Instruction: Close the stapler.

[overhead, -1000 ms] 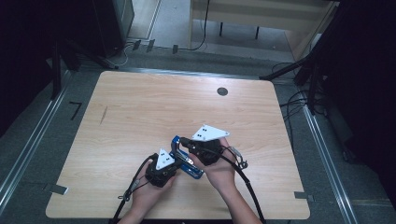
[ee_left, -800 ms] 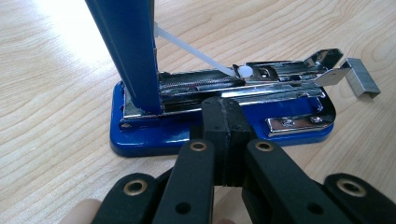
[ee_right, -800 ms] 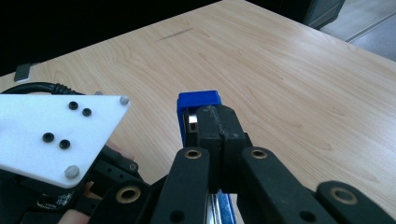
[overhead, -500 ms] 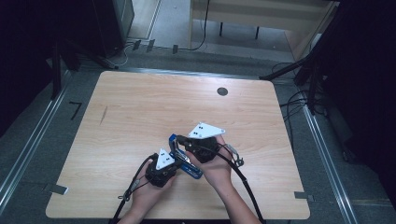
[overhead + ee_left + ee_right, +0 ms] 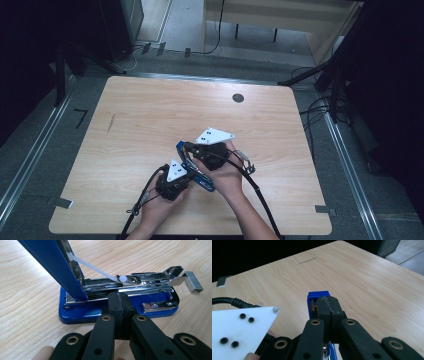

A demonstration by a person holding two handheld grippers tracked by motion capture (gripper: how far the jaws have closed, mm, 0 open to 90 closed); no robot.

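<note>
A blue stapler (image 5: 117, 307) lies open on the wooden table (image 5: 150, 115), near the table's front edge and a little right of its middle. Its blue top cover (image 5: 50, 262) is swung up steeply from the base, baring the chrome magazine (image 5: 130, 285). A strip of staples (image 5: 193, 281) hangs off the far end of that magazine, only partly seated.

The left gripper (image 5: 120, 312) has its jaws pressed together with nothing between them, the tips resting against the side of the stapler's base and rail. The right gripper (image 5: 327, 308) sits against the raised cover's end; its jaws look closed, but whether they clamp the cover or merely lean on it I cannot tell.

The step in hand is probably loading staples. To do it well, keep the base pinned flat with the left gripper, hold the cover well back from the magazine, then slide the strip squarely along the channel so it does not tip out or jam.
</note>
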